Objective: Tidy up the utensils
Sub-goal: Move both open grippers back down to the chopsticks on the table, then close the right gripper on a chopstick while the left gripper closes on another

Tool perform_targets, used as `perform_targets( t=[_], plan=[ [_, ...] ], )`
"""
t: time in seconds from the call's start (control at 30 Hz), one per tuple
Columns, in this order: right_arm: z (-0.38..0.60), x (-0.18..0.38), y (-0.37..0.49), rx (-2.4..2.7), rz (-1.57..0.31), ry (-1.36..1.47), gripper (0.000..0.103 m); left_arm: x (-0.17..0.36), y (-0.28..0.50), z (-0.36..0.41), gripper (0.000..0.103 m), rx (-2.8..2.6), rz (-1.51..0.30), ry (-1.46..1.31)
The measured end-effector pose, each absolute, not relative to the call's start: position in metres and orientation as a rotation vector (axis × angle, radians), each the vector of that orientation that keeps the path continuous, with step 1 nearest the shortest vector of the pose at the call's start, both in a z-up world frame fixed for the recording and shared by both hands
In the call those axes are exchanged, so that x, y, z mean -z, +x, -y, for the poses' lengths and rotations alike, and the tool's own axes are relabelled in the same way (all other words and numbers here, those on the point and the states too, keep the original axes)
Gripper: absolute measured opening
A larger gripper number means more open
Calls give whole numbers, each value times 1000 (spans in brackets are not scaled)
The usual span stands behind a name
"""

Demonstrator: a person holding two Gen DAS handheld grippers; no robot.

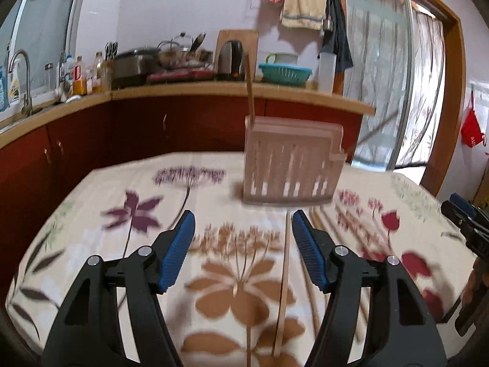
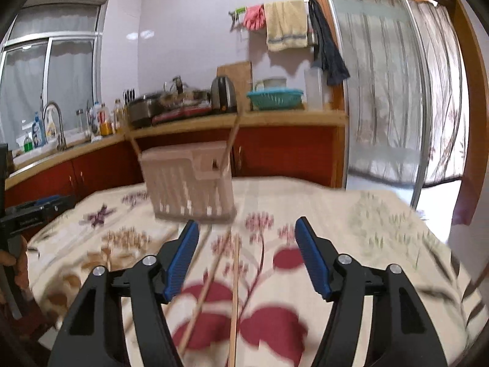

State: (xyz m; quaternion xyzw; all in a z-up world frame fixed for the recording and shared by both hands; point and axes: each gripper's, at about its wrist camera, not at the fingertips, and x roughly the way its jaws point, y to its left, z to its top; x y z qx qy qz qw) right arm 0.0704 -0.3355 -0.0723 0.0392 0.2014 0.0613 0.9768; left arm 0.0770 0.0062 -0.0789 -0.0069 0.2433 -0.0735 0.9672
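Table (image 1: 91,189): covered by a cream cloth with purple, brown and red flowers; it fills the lower half of both views.
Counter (image 1: 189,90): behind the table, wooden top over red doors, crowded with a kettle (image 1: 229,58), pots, bottles and a teal basket (image 1: 284,72).
Holder (image 1: 290,165): a pinkish slatted plastic utensil box standing upright on the far middle of the table; blurred in both views.
Left gripper (image 1: 243,226): jaws wide apart, blue pads gripping nothing; it hangs above the cloth, pointing at the holder.
Right gripper (image 2: 247,235): jaws just as wide, nothing between the pads; it hangs above the cloth, near the holder's base.
Chopsticks on cloth: pale wooden sticks lie loose in front of the holder; one (image 1: 282,293) runs lengthwise below the left gripper's right finger, two (image 2: 234,299) lie below the right gripper's gap.
Chopsticks in holder: the left view shows one stick (image 1: 250,91) upright at the holder's left corner; the right view shows two, one leaning at each end (image 2: 229,143).
Left view only: the right gripper's tip at the right edge, with more sticks lying beside the holder.
Right view only: the left gripper's body at the left edge, with part of a hand (image 2: 18,263) on it.
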Motion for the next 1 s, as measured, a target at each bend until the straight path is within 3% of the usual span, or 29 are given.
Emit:
perform_targets(
  t=[0.4, 0.67, 0.93, 1.0],
  plan=[
    [329, 145, 44, -184, -526, 58, 41, 138, 39, -10, 51, 135, -572, -11],
    [331, 161, 43, -195, -574, 63, 16, 159, 30, -6, 43, 160, -614, -8],
    [329, 161, 43, -196, -575, 54, 12, 164, 24, 7, 38, 227, -604, 8],
    [329, 161, 43, -196, -574, 53, 12, 168, 26, 12, 32, 235, -617, 18]
  ],
)
